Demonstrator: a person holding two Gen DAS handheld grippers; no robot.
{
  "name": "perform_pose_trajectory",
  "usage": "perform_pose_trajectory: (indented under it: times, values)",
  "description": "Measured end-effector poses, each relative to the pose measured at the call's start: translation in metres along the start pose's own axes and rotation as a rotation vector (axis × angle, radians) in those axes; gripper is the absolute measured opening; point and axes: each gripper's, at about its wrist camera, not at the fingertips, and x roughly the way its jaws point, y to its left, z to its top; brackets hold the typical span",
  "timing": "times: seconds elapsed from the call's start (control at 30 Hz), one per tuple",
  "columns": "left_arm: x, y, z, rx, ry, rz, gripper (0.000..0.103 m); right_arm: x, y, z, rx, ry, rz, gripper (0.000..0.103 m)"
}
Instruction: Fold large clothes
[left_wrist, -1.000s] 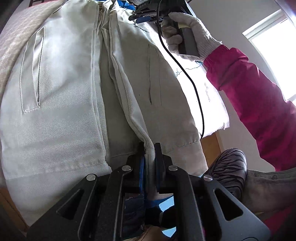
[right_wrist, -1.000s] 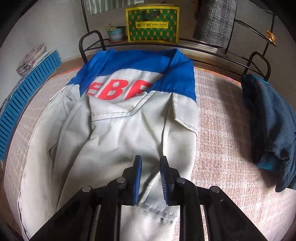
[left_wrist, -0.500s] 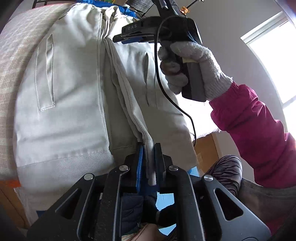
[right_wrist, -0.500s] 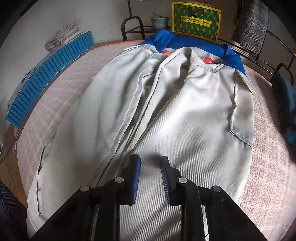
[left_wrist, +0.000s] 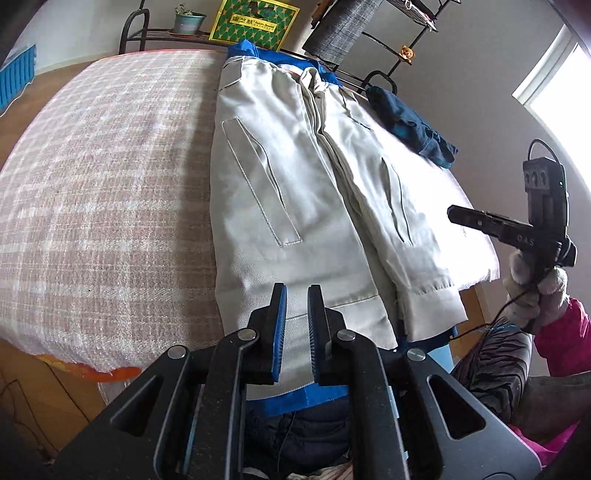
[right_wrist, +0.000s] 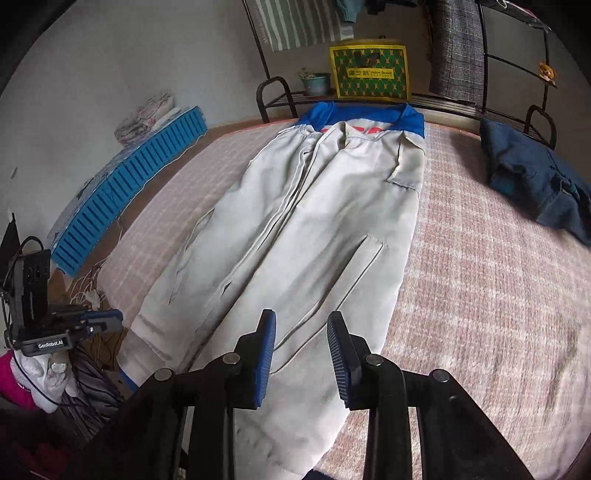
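Note:
An off-white jacket (left_wrist: 295, 184) with a blue collar lies folded lengthwise on the pink checked bed cover (left_wrist: 110, 203). Its hem hangs toward me over the near edge. My left gripper (left_wrist: 296, 291) hovers over the hem, its pads a narrow slit apart with no cloth between them. The right wrist view shows the left gripper (right_wrist: 116, 317) off the bed's left side. My right gripper (right_wrist: 302, 321) hangs above the jacket (right_wrist: 314, 240) near its hem, its jaws opening and nothing between them. In the left wrist view a gloved hand holds the right gripper (left_wrist: 454, 214) beyond the bed's right edge.
A dark blue folded garment (right_wrist: 532, 177) lies on the bed's far right. A blue slatted crate (right_wrist: 129, 192) leans by the left wall. Behind the bed, a black metal rack (right_wrist: 273, 96) carries a yellow-green bag (right_wrist: 369, 74) and a potted plant. The person's striped trouser leg (left_wrist: 491, 362) stands close by.
My left gripper let go of the jacket's hem edge and drew back; the jacket now lies flat. My right gripper pulled back from the chest to the hem end, and its jaws widened.

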Motion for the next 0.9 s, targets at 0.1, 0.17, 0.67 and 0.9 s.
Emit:
perform_pose_trajectory:
  times: [0.1, 0.17, 0.67, 0.9]
  values:
    - [0.019, -0.004, -0.005, 0.007, 0.042, -0.03, 0.008, 0.012, 0.012, -0.025, -0.012, 0.04, 0.021, 0.03]
    - [0.034, -0.011, -0.01, 0.034, 0.075, -0.031, 0.008, 0.026, 0.022, -0.036, -0.034, 0.075, 0.031, 0.029]
    - [0.0, 0.025, 0.007, -0.084, 0.068, -0.063, 0.055, -0.002, -0.004, -0.046, 0.046, 0.043, 0.024, 0.071]
    - [0.02, 0.073, 0.003, -0.307, 0.171, -0.148, 0.055, 0.008, -0.049, -0.067, 0.248, 0.101, 0.131, 0.068]
